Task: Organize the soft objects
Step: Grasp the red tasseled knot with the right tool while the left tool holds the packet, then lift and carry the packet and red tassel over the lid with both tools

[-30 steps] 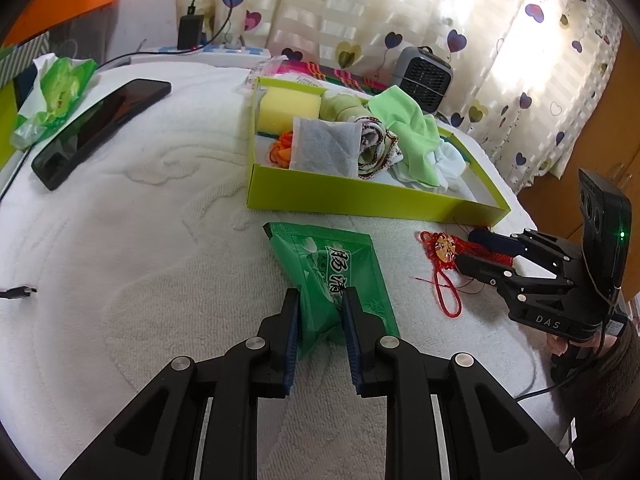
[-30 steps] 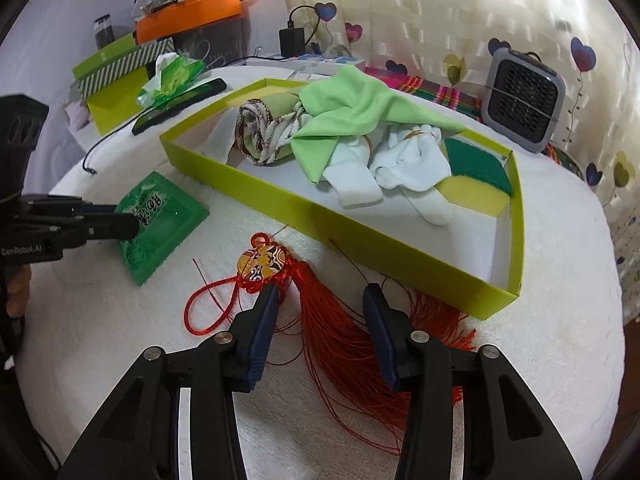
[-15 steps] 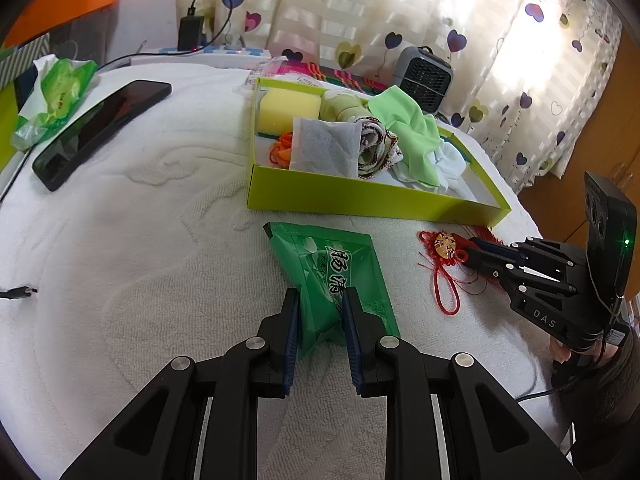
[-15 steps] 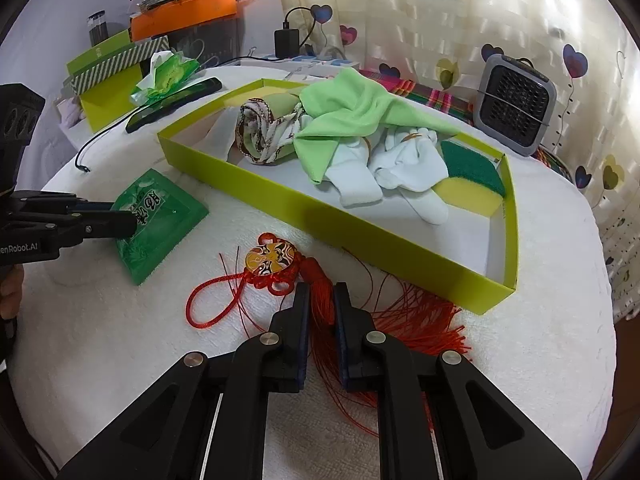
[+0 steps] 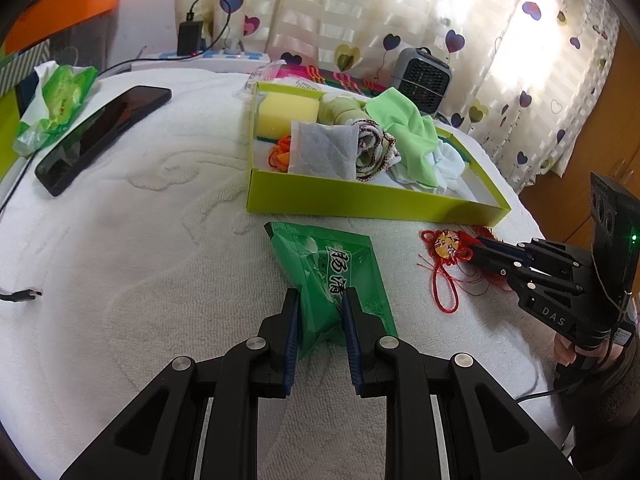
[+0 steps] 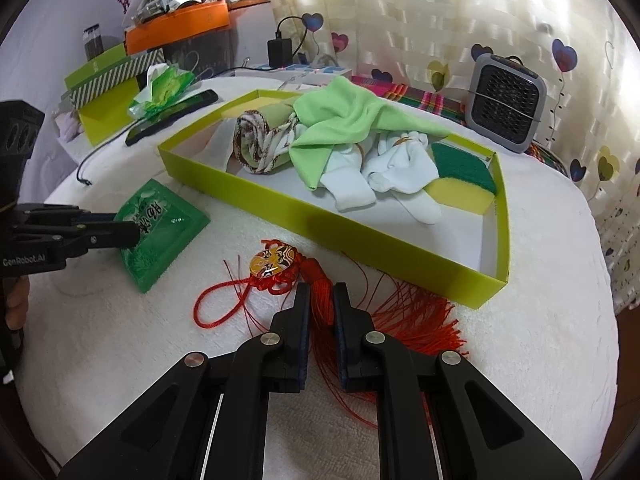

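My left gripper is shut on the near end of a green tissue pack lying on the white towel; the same pack shows at the left of the right wrist view. My right gripper is shut on the bundled neck of a red tassel ornament, just behind its painted mask charm. The tassel threads fan out on the towel to the right. A lime-green box beyond both holds a yellow sponge, a green cloth, a rolled patterned cloth, white socks and a sachet.
A black phone and an opened green tissue packet lie at the far left. A small grey fan stands behind the box. Cables and a power strip run along the back. A person's hand holds the right gripper.
My right gripper's jaws have come together on the tassel's neck, bunching the red threads. The left gripper and the green pack have stayed put.
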Motion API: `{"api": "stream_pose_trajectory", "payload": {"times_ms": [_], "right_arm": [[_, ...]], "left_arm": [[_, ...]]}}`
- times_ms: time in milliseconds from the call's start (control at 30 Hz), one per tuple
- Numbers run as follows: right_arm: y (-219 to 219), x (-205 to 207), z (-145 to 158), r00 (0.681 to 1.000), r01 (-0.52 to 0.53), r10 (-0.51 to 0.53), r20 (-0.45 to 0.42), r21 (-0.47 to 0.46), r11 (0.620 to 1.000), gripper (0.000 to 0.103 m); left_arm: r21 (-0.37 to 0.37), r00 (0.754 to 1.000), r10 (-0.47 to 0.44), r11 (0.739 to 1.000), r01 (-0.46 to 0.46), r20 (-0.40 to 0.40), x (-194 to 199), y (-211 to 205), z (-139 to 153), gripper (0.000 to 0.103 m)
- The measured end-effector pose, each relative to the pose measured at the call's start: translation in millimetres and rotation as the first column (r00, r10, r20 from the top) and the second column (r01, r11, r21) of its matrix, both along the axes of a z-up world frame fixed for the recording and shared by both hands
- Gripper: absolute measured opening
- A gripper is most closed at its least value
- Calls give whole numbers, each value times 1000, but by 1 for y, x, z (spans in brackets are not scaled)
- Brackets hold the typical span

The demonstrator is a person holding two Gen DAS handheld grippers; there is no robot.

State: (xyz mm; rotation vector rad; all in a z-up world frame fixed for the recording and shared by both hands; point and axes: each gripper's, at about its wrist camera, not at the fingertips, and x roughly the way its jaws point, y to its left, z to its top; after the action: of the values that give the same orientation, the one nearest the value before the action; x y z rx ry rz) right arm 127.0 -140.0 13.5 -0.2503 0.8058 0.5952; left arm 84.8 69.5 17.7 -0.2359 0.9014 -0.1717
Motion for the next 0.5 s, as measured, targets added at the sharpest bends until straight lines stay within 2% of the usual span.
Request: {"api": "stream_pose_trajectory", "payload": {"times_ms": [500], "right_arm": [[-5,-16,15,1000,7,-8,17,88,996,11]], "left_arm": [[11,998,-24,1000,24,52,-7,-11,19,18]]}}
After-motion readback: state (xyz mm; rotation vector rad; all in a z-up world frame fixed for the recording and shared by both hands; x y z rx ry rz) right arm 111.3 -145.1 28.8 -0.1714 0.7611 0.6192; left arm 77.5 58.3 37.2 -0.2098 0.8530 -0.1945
